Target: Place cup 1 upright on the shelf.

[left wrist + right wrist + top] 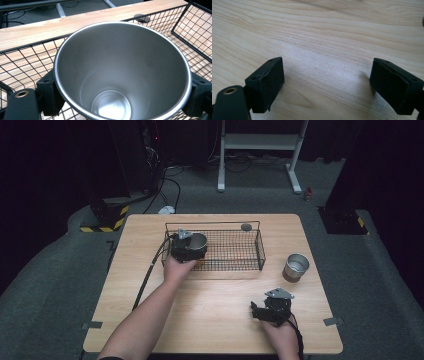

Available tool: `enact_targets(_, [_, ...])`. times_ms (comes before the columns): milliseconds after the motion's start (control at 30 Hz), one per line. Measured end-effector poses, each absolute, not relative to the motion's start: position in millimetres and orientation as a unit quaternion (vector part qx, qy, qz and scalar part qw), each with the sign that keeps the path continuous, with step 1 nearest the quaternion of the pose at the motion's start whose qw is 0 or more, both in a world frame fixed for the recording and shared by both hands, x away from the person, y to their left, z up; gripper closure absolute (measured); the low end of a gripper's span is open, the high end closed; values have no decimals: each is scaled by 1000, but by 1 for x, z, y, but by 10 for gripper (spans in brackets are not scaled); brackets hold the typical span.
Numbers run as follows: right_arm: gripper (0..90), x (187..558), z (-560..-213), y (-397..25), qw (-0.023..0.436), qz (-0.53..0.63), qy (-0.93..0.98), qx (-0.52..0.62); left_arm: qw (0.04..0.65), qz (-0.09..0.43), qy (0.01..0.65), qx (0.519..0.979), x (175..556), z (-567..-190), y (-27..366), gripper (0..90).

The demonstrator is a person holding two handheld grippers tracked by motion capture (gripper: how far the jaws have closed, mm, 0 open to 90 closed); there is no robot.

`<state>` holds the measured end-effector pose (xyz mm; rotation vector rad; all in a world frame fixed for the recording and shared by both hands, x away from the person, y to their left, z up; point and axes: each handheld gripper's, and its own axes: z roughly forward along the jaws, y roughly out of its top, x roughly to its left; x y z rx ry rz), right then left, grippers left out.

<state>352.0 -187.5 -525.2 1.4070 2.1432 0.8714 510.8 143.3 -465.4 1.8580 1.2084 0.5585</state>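
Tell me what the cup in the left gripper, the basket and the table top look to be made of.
Cup: probably stainless steel, brushed matte inside with a brighter rolled rim and soft reflections.
Basket: thin black wire, likely coated or painted steel, joined in an open square grid.
Table top: light wood or a wood-look laminate, satin finish with flowing grain lines; the pictures cannot tell which.
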Motion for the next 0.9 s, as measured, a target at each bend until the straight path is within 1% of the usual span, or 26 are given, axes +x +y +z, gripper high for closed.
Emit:
enact_targets(433, [122, 352, -525, -188, 216, 314, 773, 507, 408, 233, 475, 744, 507, -468, 143, 132])
enact_targets(700, [122, 352, -525, -188, 216, 314, 773, 507, 398, 232, 483, 744, 508, -468, 143, 69])
enact_targets(900, [122, 352, -525, -188, 216, 314, 773, 507, 399, 234, 481, 745, 507, -466, 143, 54])
